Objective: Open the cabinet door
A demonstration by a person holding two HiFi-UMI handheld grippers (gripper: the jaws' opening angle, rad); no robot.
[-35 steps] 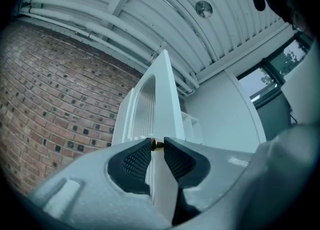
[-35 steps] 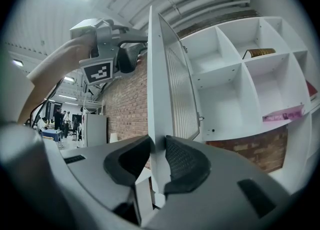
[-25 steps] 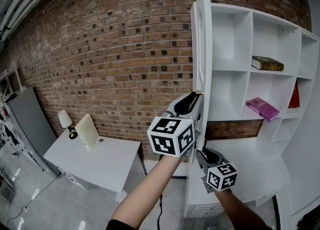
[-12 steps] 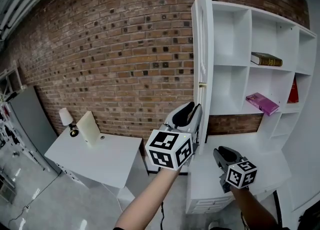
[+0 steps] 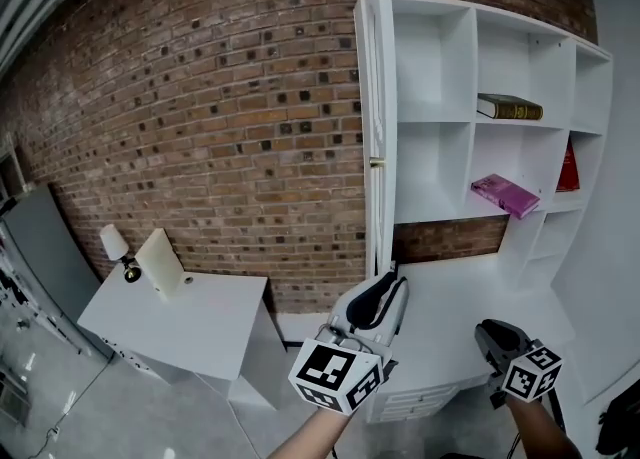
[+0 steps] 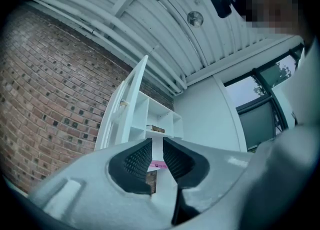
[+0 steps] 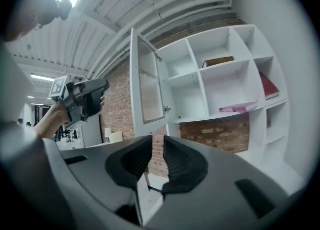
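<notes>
Both empty, left gripper (image 6: 157, 150) and right gripper (image 7: 157, 148), jaws just narrowed around nothing. Risk: unheld door (image 5: 381, 97) at 12 o'clock drifting shut.

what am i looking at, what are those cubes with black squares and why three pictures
There's no robot: a person holds a two-jaw gripper in each hand. The wide picture comes from a camera on the person's head. The other two come from cameras riding on the left gripper and the right gripper, looking along their jaws. The patterned cubes are part of the grippers. Both pairs of jaws have just been closing but stand slightly apart, holding nothing. The white cabinet door is swung open beside shelves with a brown book, a pink book and a red book. A white desk sits below, and a lamp stands on a side table.
</notes>
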